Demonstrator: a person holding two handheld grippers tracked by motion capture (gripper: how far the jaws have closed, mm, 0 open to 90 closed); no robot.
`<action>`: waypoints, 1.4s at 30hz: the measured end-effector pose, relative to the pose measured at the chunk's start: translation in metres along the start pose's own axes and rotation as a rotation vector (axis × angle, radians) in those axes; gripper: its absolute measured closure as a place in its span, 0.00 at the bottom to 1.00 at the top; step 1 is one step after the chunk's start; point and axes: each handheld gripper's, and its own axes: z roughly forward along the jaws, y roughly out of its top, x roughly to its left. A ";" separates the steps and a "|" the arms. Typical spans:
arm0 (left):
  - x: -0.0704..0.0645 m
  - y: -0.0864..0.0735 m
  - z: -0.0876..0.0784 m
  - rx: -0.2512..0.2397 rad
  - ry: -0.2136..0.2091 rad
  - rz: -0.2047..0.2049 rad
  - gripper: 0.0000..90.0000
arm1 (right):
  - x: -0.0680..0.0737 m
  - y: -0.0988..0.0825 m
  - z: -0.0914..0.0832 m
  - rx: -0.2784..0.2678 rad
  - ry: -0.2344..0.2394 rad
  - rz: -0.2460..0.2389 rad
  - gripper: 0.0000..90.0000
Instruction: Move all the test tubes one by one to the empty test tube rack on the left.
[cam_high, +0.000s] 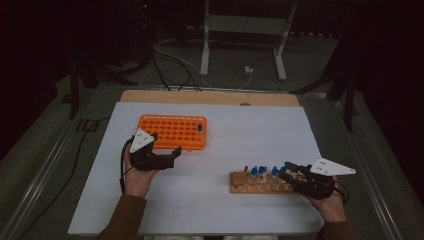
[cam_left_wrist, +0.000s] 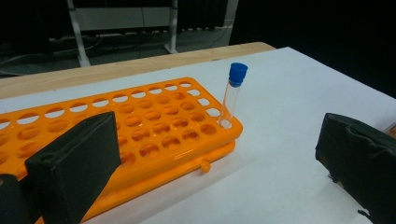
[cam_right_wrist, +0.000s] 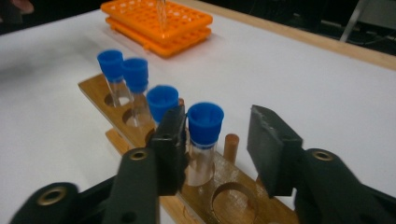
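Observation:
An orange tube rack (cam_high: 172, 131) lies at the back left of the white table top, with one clear blue-capped tube (cam_left_wrist: 232, 95) upright in a corner hole. My left gripper (cam_left_wrist: 217, 163) is open beside the rack's near edge, with nothing between its pads. A wooden rack (cam_high: 260, 183) at the front right holds several blue-capped tubes. My right gripper (cam_right_wrist: 219, 140) is open around the nearest tube (cam_right_wrist: 204, 126). Its left pad (cam_right_wrist: 170, 140) is at the cap, while the right pad (cam_right_wrist: 271, 144) stands apart from it.
The white sheet (cam_high: 240, 140) covers a wooden table whose bare far edge (cam_high: 210, 96) shows. Past the table, cables and a white stand (cam_high: 205, 50) are on the dark floor. A short wooden peg (cam_right_wrist: 230, 145) rises from the wooden rack beside the tube.

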 end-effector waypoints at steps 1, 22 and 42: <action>0.000 -0.001 -0.001 -0.001 0.000 0.001 0.01 | 0.000 -0.001 0.002 0.008 0.002 0.000 0.68; -0.003 -0.011 -0.009 0.000 0.003 0.002 0.01 | 0.005 -0.005 0.007 0.044 0.028 -0.028 0.85; -0.009 -0.007 -0.005 0.001 -0.007 0.020 0.01 | 0.003 0.038 -0.013 -0.001 0.029 -0.014 0.85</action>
